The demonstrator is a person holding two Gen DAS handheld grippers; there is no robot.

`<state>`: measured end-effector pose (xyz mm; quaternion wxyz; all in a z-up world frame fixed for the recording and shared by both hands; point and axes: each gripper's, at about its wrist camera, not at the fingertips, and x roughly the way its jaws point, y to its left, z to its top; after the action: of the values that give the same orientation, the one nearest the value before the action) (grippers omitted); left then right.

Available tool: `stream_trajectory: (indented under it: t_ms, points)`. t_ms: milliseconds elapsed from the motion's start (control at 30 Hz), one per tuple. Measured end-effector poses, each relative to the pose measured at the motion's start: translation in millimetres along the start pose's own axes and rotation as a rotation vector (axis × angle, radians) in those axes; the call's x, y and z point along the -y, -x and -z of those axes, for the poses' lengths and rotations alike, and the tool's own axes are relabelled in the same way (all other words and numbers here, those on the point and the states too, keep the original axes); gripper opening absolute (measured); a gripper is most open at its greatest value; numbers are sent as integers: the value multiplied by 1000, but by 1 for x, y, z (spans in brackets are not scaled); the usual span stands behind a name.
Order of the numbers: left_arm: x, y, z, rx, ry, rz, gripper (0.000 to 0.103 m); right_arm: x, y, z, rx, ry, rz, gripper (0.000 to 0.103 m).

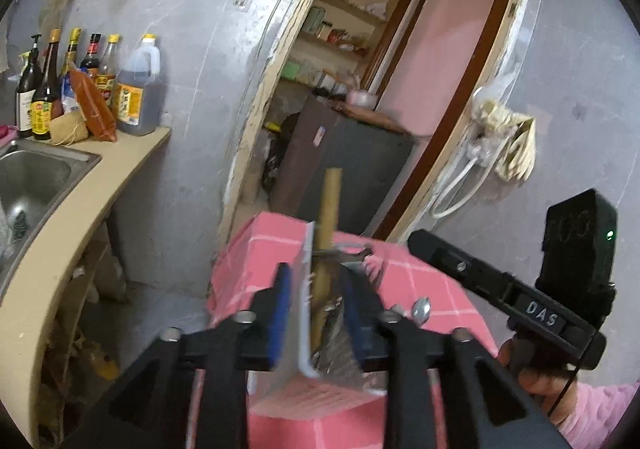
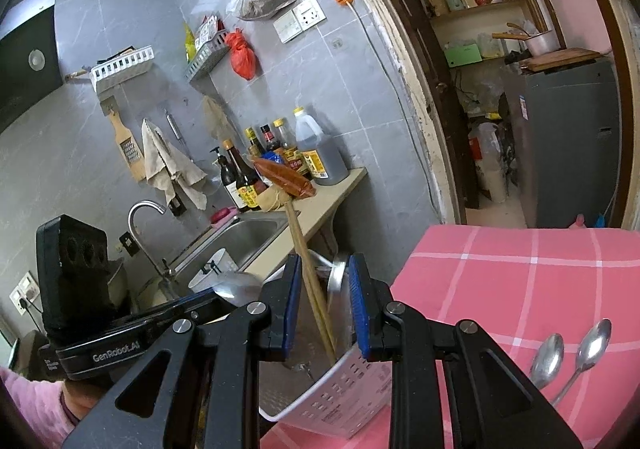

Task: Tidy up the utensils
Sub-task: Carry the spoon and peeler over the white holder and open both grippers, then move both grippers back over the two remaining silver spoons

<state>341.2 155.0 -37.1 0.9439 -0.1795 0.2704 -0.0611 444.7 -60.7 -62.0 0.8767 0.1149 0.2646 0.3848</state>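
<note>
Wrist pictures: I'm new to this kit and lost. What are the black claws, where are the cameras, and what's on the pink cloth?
No robot here: a person holds a two-finger gripper in each hand, each with a camera looking along its fingers. The left camera shows the left gripper open around a wall of the white basket and a wooden stick standing in it. The right camera shows the right gripper at the same basket; whether it grips anything is unclear. Two spoons lie on the pink checked cloth.
</note>
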Motion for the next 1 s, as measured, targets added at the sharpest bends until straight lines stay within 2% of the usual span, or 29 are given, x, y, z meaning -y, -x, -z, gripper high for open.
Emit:
stream_trajectory:
  t_ms: [33,100,200,267,300,433,500,533,667,733,1000]
  points:
    - [-1,2,0,-3,4,1,46,-1,1,0,-1,1,1,21]
    - [-2,9,1,16,10,-9,54,-2,4,3,-1,-2,6,22]
    - [-1,19,1,40,12,-31,59,-3,13,4,16,-5,27,25]
    - [3,26,0,65,-2,-50,65,-4,24,5,43,1,62,32]
    - [7,29,-1,80,-15,-60,71,-4,28,3,54,3,72,34]
    - [27,39,-4,144,-83,-111,92,-5,55,0,115,23,149,53]
    - [39,43,-5,173,-111,-131,98,-4,70,-2,145,35,195,64]
    - [44,45,-5,188,-122,-140,101,-3,79,-3,158,43,220,72]
    - [69,48,-2,236,-177,-167,103,1,112,-2,200,82,327,96]
    - [81,47,0,246,-203,-171,103,5,125,-1,209,89,369,100]
    - [134,35,23,270,-313,-151,103,33,181,11,213,102,522,102]
